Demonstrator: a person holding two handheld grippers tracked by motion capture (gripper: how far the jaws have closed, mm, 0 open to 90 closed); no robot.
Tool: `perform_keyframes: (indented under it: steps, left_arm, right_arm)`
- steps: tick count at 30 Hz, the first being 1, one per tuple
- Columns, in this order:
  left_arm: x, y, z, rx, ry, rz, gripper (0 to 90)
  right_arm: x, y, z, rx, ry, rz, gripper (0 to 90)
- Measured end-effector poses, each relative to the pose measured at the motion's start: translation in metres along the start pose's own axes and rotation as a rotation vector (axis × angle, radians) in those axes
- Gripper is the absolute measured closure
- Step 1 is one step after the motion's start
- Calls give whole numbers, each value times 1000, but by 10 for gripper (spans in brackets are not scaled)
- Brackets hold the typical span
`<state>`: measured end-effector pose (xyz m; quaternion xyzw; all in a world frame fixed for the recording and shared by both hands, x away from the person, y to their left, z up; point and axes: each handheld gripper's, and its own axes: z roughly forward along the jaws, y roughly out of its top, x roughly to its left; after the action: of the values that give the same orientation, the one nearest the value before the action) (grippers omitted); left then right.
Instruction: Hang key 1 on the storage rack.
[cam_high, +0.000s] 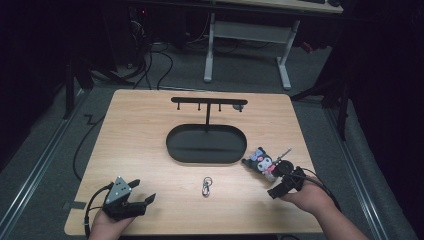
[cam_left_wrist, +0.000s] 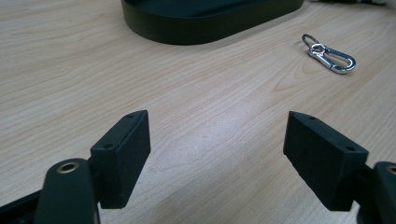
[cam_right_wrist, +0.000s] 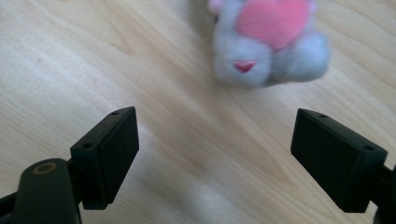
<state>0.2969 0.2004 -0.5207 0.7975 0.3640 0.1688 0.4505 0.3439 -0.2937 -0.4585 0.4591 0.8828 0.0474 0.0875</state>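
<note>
— Two tools on the desk (cam_high: 150, 130), then. How do they stand?

— Both released, nothing between the jaws. The left tool (cam_high: 143, 199) sits low at the near left corner, held by the left hand (cam_high: 107, 225); in the left gripper view (cam_left_wrist: 217, 154) bare wood shows between its spread jaws.

— And the right one?

— The right tool (cam_high: 276, 190) is at the near right, in the right hand (cam_high: 310, 197). In the right gripper view (cam_right_wrist: 215, 154) its jaws stand wide apart over the wood, with the plush toy (cam_right_wrist: 268, 39) just ahead of them, blurred, grey-white with a pink patch.

— Where does that toy lie on the desk?

— From above, the plush toy (cam_high: 262, 161) lies at the right, just beside the right end of the black oval tray (cam_high: 206, 145), with a thin metal piece sticking out toward the right. The right tool is close behind it; I cannot tell whether they touch.

— Anything else?

— A silver clip (cam_high: 206, 187) with a small ring lies near the middle, in front of the tray, between the two tools and apart from both. The left gripper view shows the clip (cam_left_wrist: 329, 52) ahead to the right. A T-shaped black rack (cam_high: 208, 104) with short pegs rises from the tray's far side.
</note>
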Motion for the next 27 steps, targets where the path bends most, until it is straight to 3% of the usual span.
perform_keyframes:
  steps: [3, 9, 17, 22, 27]
  left_arm:
    - [0, 0, 0, -4, -2, -2, 238]
    - [0, -1, -1, -2, -8, -1, 238]
    - [0, -2, -1, 1, -14, 1, 237]
    - [0, -2, -1, -1, -15, 2, 237]
    - [-1, -2, -1, 10, -21, 8, 237]
  right_arm:
    - [-11, 6, -1, -14, -5, 14, 161]
    - [-19, 16, 1, -36, 9, 30, 157]
    - [-21, 35, 19, 13, 26, -1, 187]
    - [-24, 39, 26, 34, 42, 11, 221]
    - [-26, 41, 30, 37, 29, 3, 262]
